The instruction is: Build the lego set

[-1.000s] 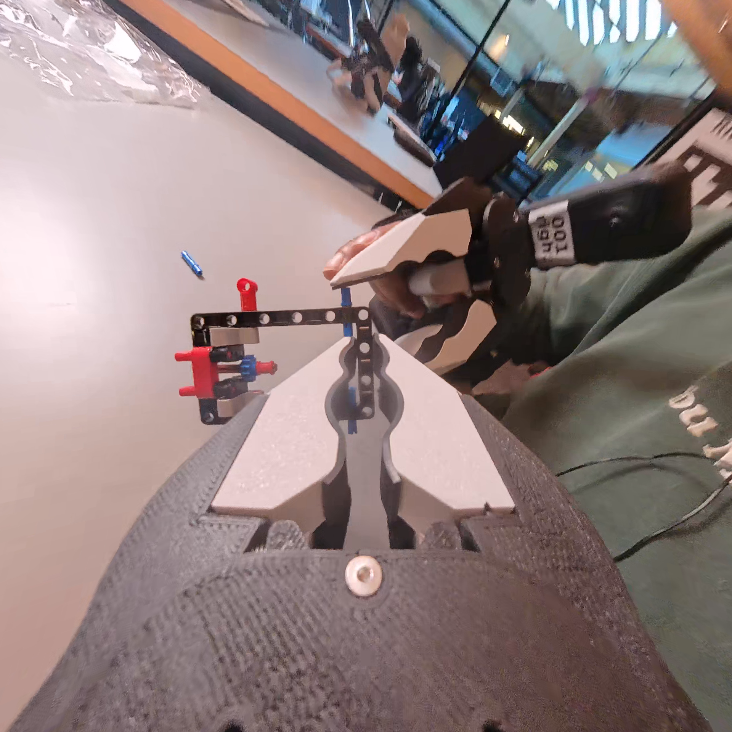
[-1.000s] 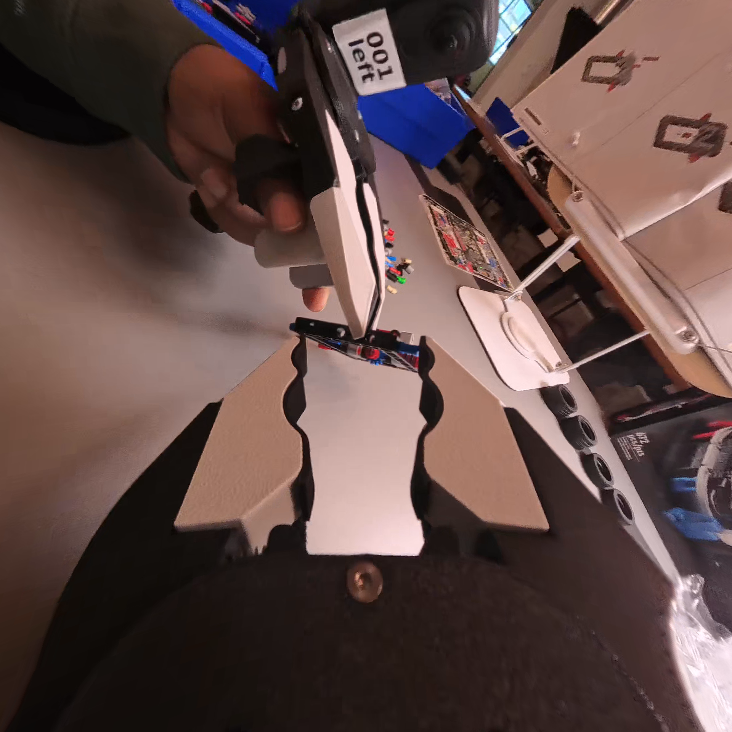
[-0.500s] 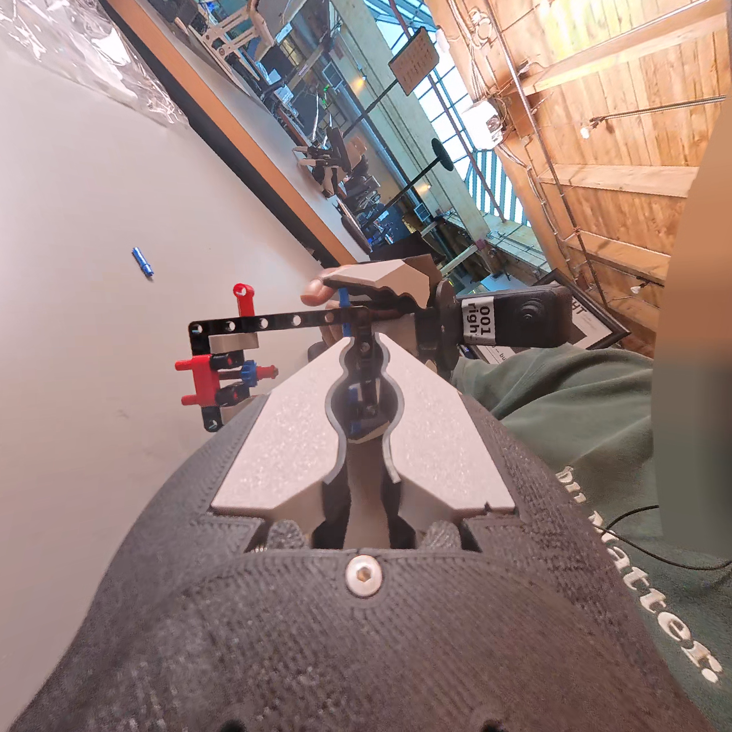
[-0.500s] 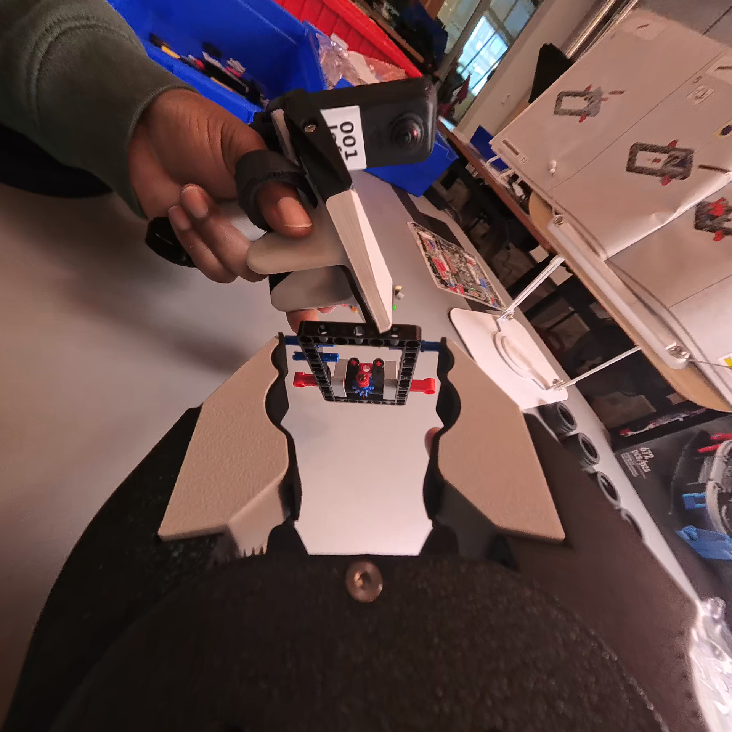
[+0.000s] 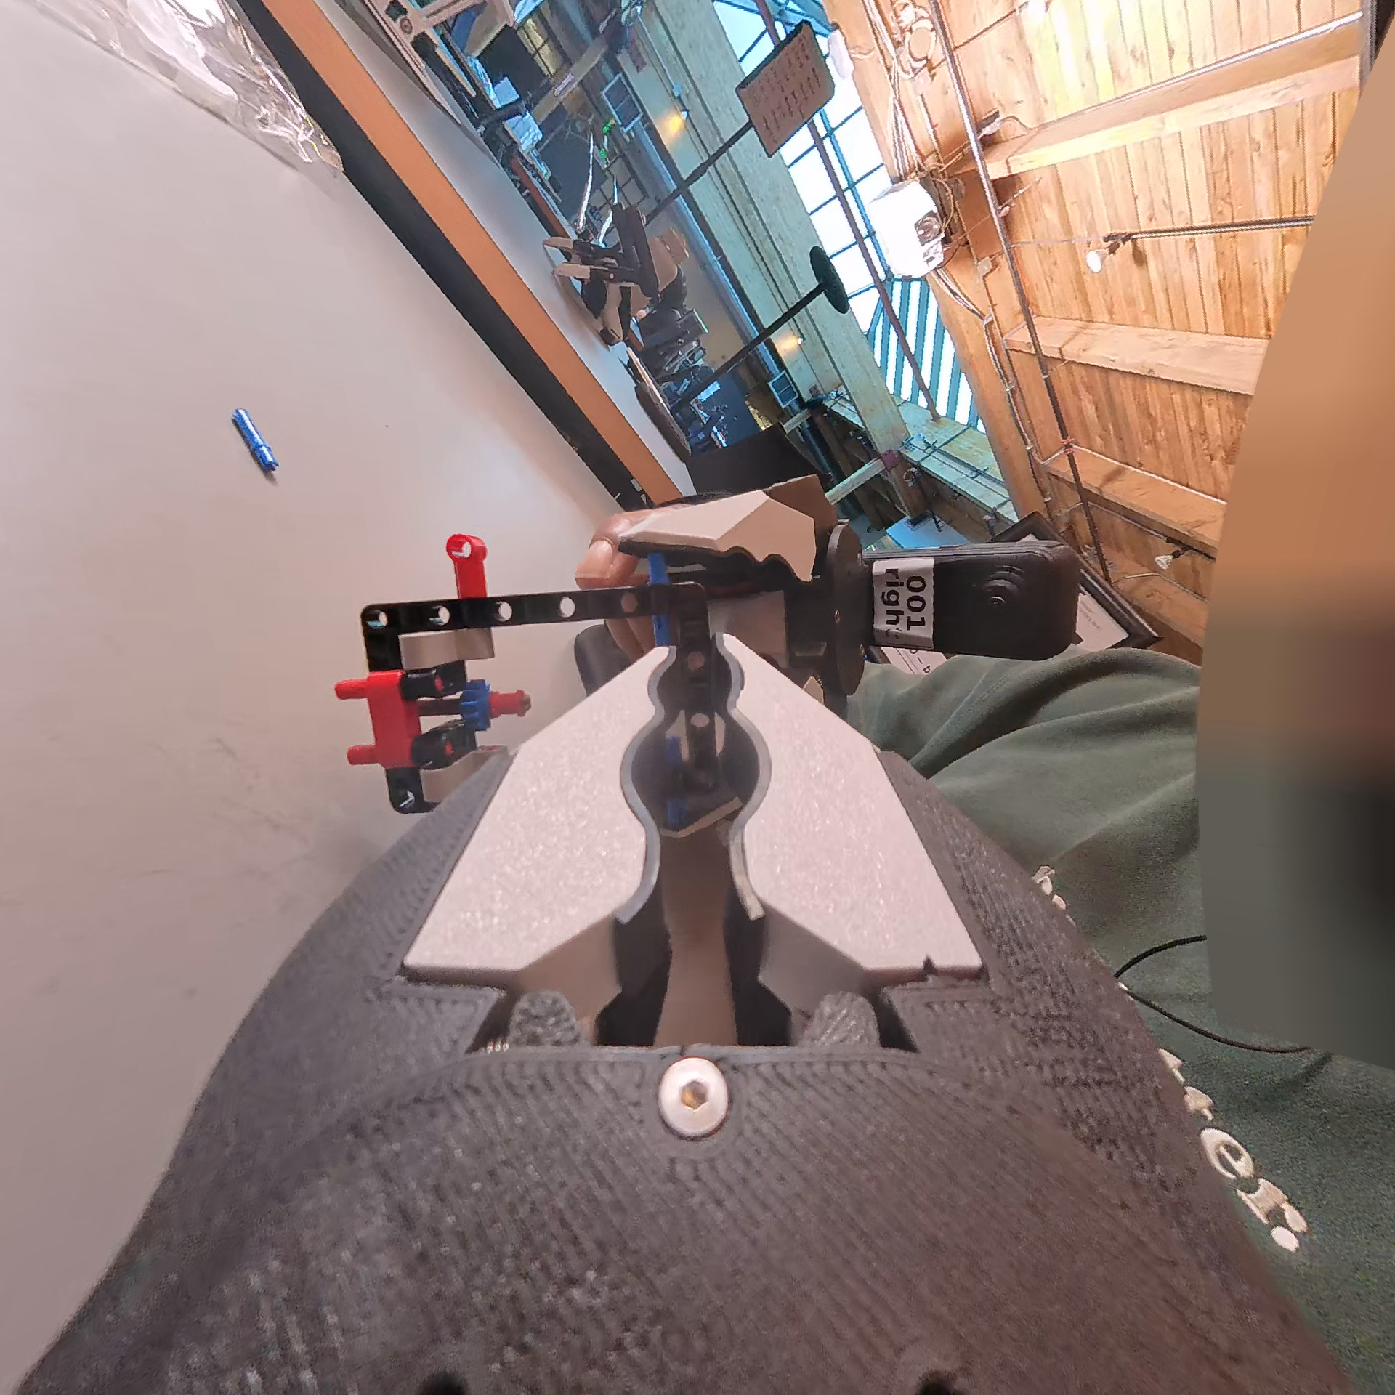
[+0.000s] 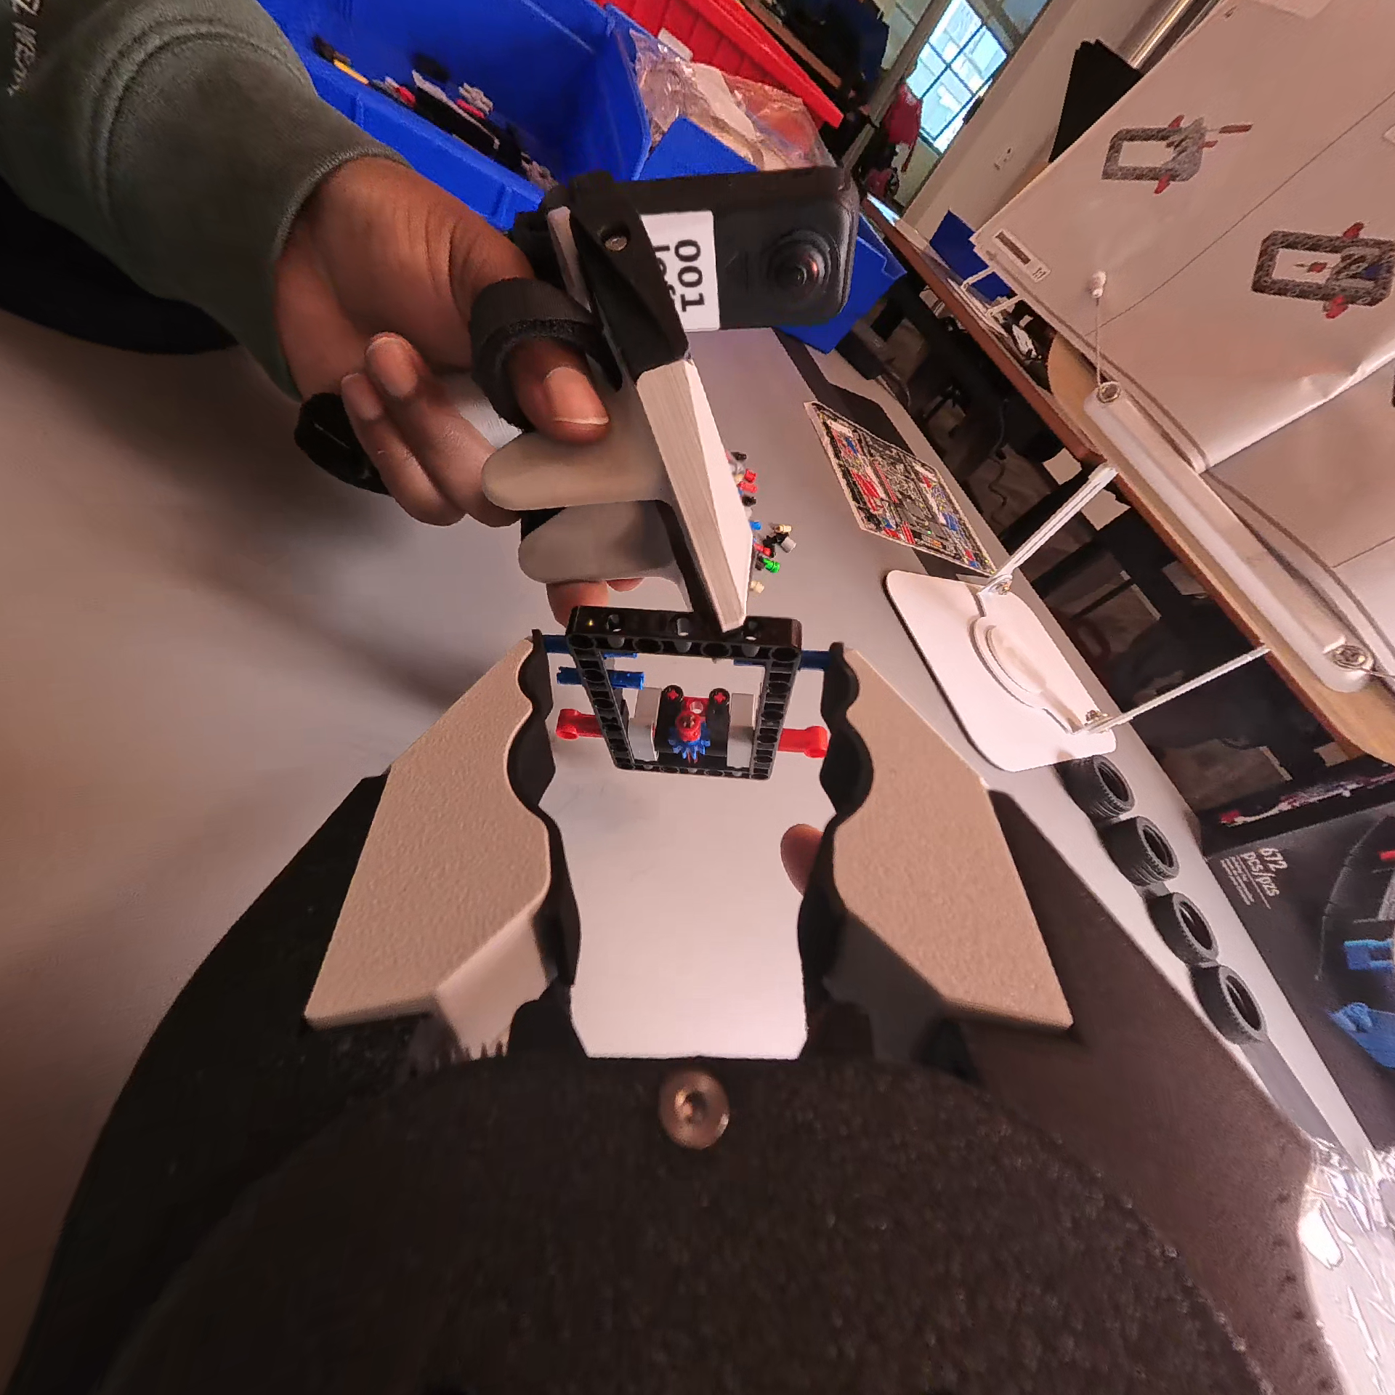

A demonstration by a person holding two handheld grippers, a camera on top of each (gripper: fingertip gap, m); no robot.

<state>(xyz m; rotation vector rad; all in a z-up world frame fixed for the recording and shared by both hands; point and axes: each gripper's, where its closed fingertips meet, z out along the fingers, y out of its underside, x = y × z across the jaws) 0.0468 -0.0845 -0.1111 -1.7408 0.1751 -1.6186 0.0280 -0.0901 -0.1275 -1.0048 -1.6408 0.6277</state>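
Observation:
A black rectangular lego frame (image 6: 679, 626) carries grey blocks, a red and blue gear core (image 6: 687, 728), red pins and blue pins. My left gripper (image 5: 694, 657) is shut on one of the frame's black beams (image 5: 698, 679) and holds it above the table. From the left wrist view the frame (image 5: 521, 610) is edge-on. In the right wrist view the left gripper (image 6: 725, 611) grips the frame's top bar from above. My right gripper (image 6: 683, 657) is open, with a fingertip on each side of the frame's top at the ends of the blue pins (image 6: 814, 658). It also shows in the left wrist view (image 5: 664, 581).
A loose blue pin (image 5: 255, 439) lies on the grey table (image 5: 151, 679). Clear plastic wrap (image 5: 226, 83) is at the far edge. Blue bins (image 6: 468, 113), loose small parts (image 6: 762, 528), a printed sheet (image 6: 898, 491), a white stand base (image 6: 996, 664), black tyres (image 6: 1147, 845) and the set box (image 6: 1321, 906) lie beyond. The tips of both grippers are at nearly the same place.
The left gripper has turned the frame from edge-on to face the right wrist camera. The right gripper has come round the frame's top and its jaws have widened.

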